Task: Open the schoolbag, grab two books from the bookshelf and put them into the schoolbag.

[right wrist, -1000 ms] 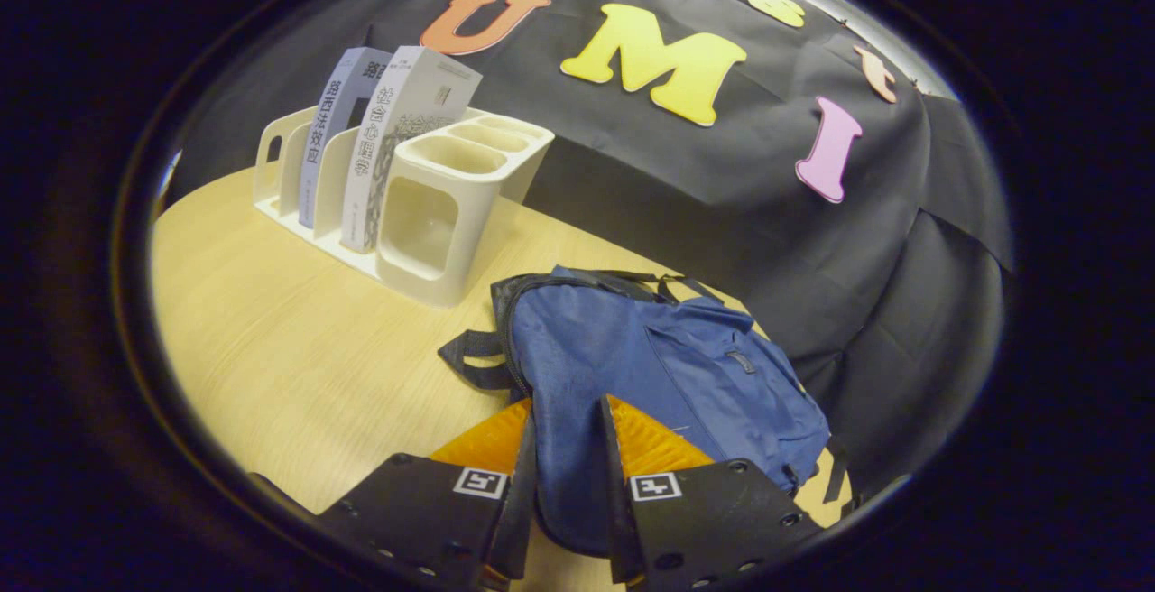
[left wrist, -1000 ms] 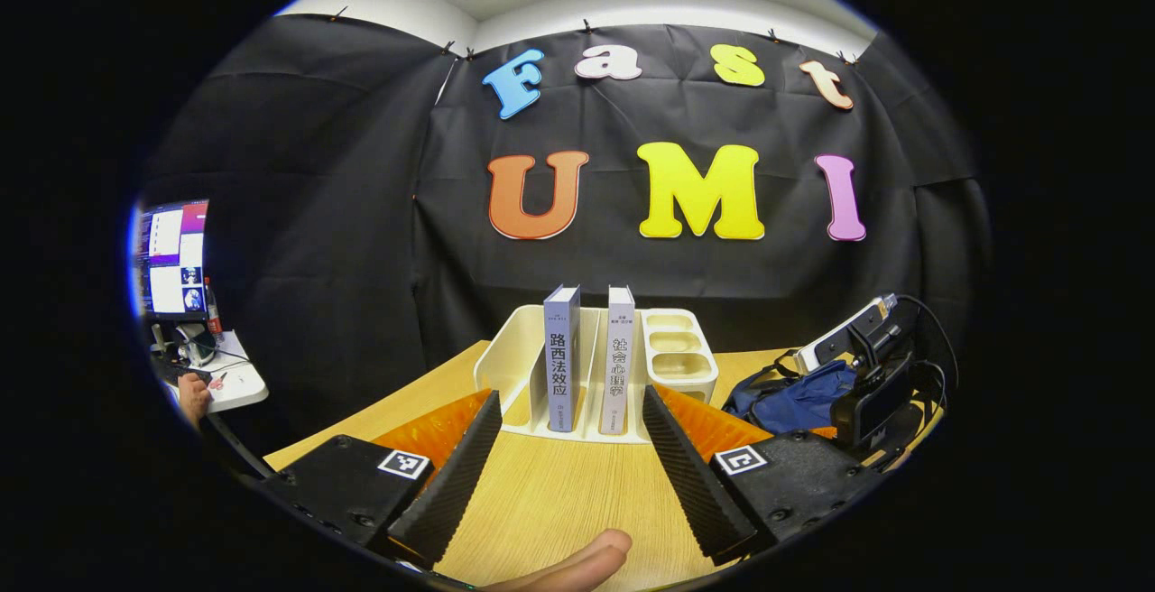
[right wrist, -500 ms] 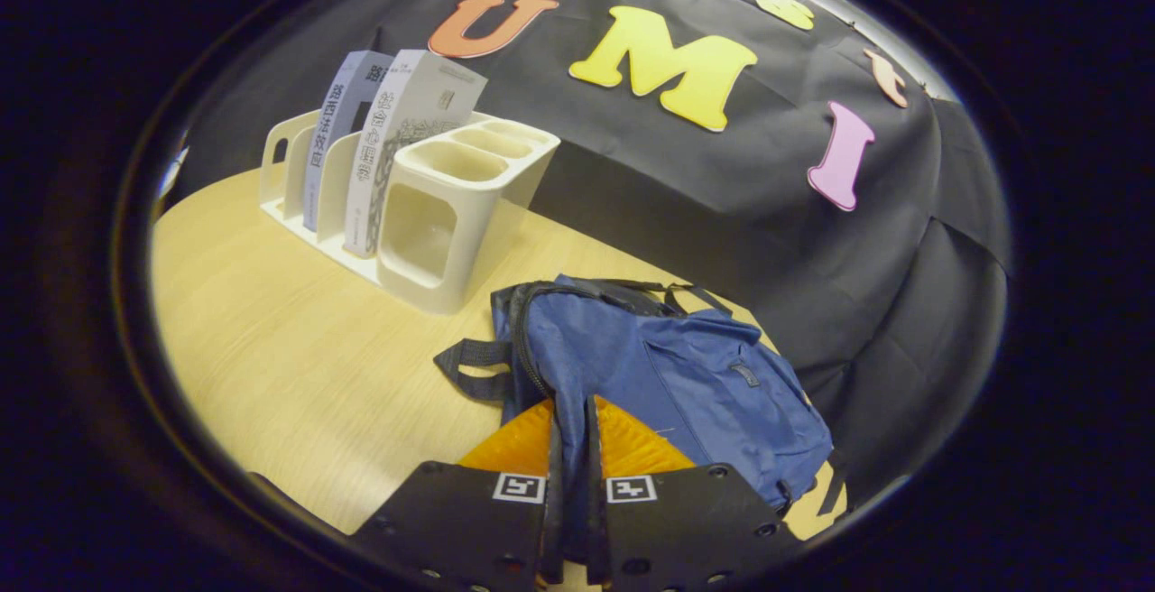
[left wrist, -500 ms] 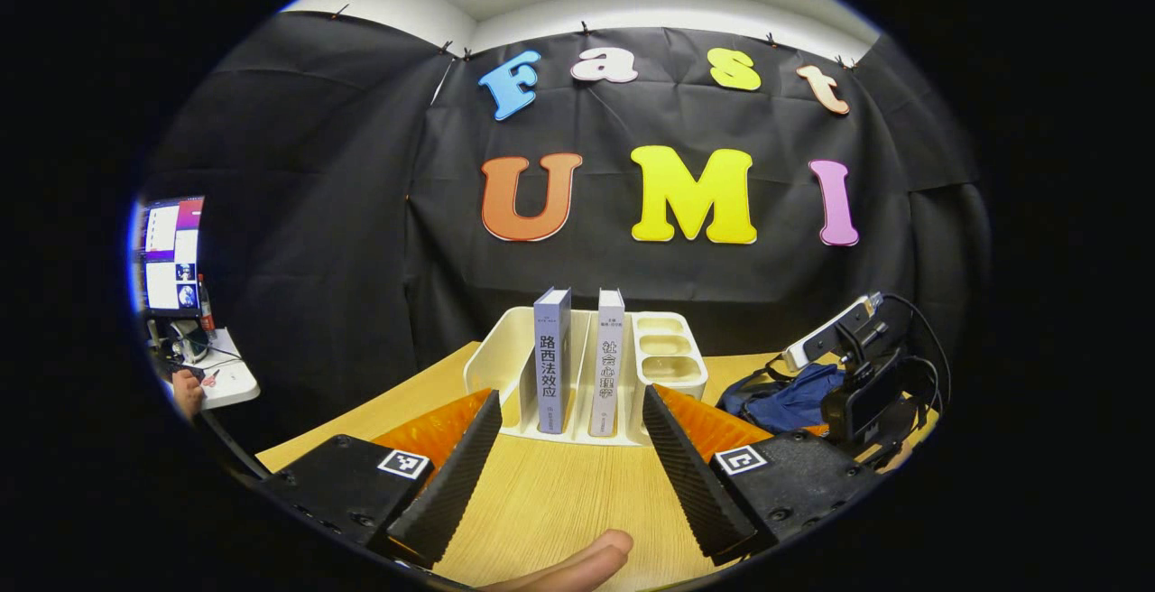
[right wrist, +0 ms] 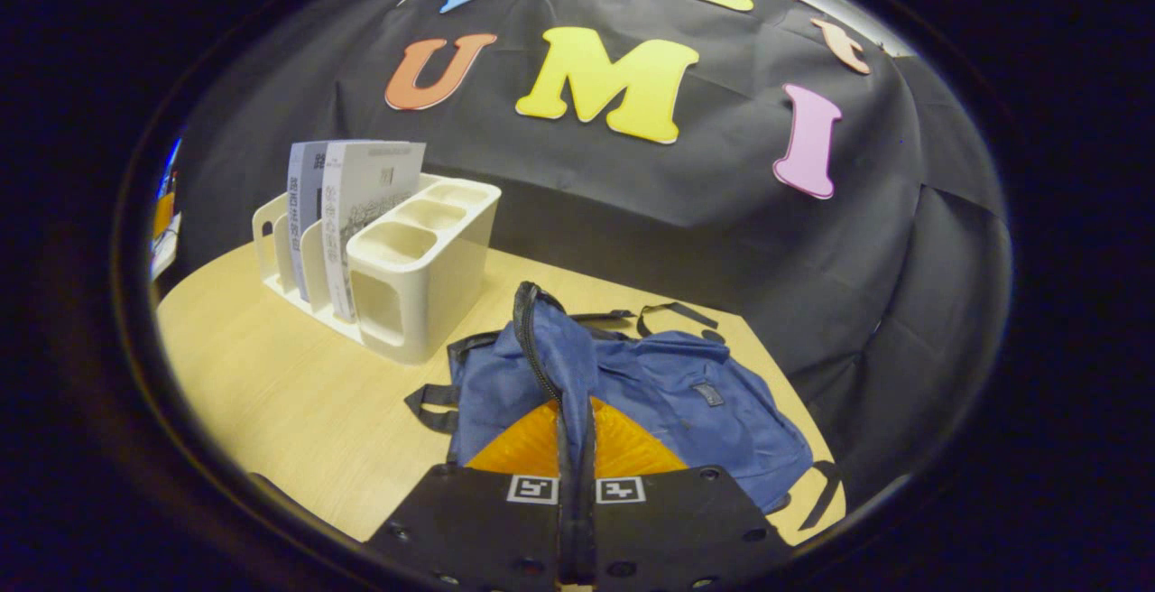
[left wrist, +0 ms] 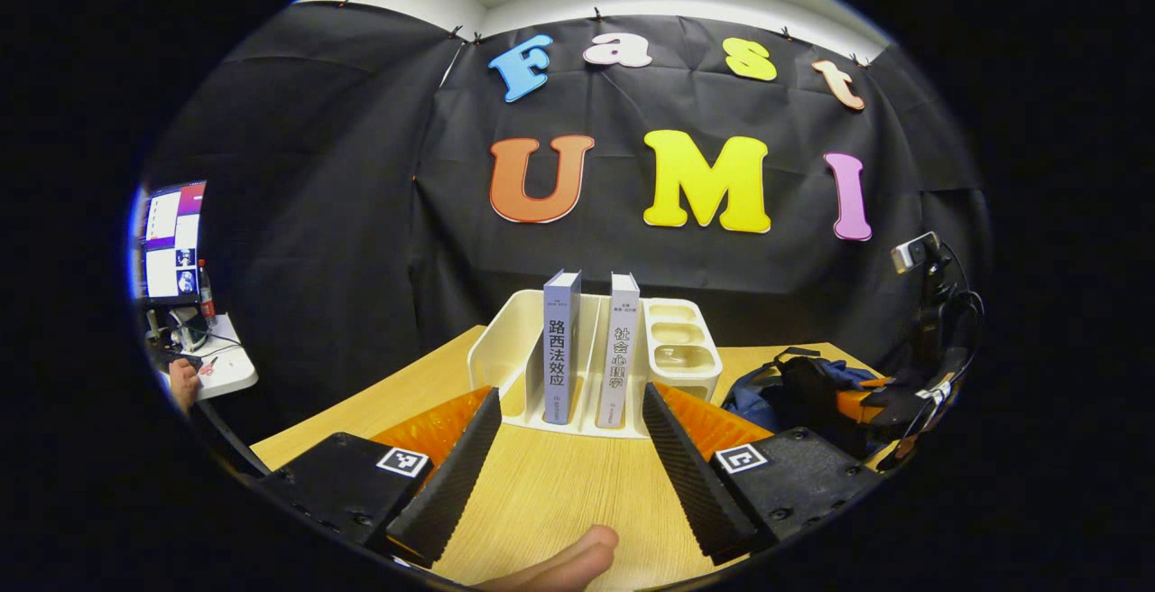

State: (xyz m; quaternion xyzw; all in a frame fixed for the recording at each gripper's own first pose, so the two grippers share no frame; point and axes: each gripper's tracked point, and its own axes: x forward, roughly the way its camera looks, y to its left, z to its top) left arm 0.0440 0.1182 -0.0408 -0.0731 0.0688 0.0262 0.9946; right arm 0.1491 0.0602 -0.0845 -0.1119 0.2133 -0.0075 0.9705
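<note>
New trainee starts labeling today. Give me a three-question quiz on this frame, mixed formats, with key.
1. True or false: the right gripper is shut on the blue schoolbag's flap.
2. How many books stand in the white bookshelf?
3. The left gripper is: A) open, facing the bookshelf; B) shut on the grey book; C) inside the schoolbag.

Key: 1 true; 2 two; 3 A.
</note>
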